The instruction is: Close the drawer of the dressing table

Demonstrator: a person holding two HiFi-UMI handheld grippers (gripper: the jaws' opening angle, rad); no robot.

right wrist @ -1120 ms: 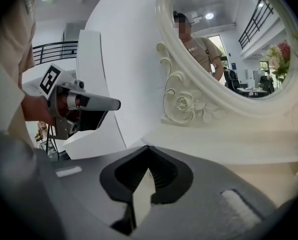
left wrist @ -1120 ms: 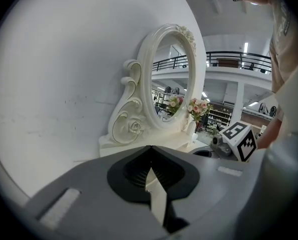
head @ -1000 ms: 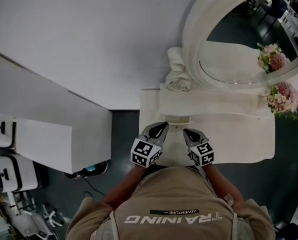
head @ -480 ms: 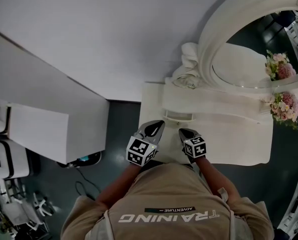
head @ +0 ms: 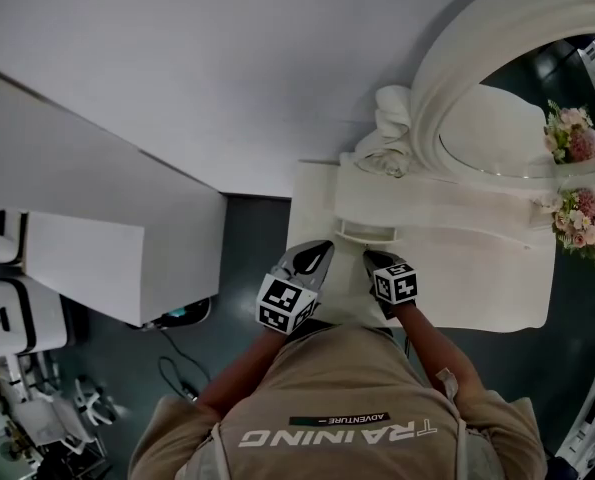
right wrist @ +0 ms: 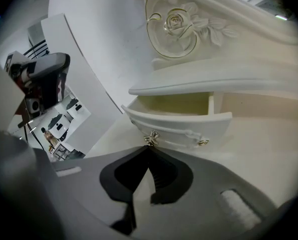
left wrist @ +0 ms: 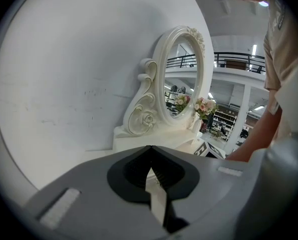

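Observation:
A white dressing table (head: pixel 477 278) stands against the wall, with a small drawer (head: pixel 365 232) pulled open under its mirror shelf. In the right gripper view the curved drawer front (right wrist: pixel 186 130) shows its pale yellow inside and a bow-shaped metal knob (right wrist: pixel 150 138). My right gripper (right wrist: pixel 149 150) is shut and empty, its tips just in front of that knob, touching or nearly so. From the head view the right gripper (head: pixel 370 255) sits right at the drawer. My left gripper (head: pixel 324 245) hovers beside it over the tabletop, shut and empty (left wrist: pixel 150 148).
An oval mirror (head: pixel 507 118) in a carved white frame rises at the table's back, with a pink flower bouquet (head: pixel 582 213) at its right. A white partition (head: pixel 97 258) stands to the left, and cables (head: pixel 177 368) lie on the dark floor.
My right gripper has moved forward, closer to the drawer front. The left gripper has stayed about level beside it. The head view has shifted slightly.

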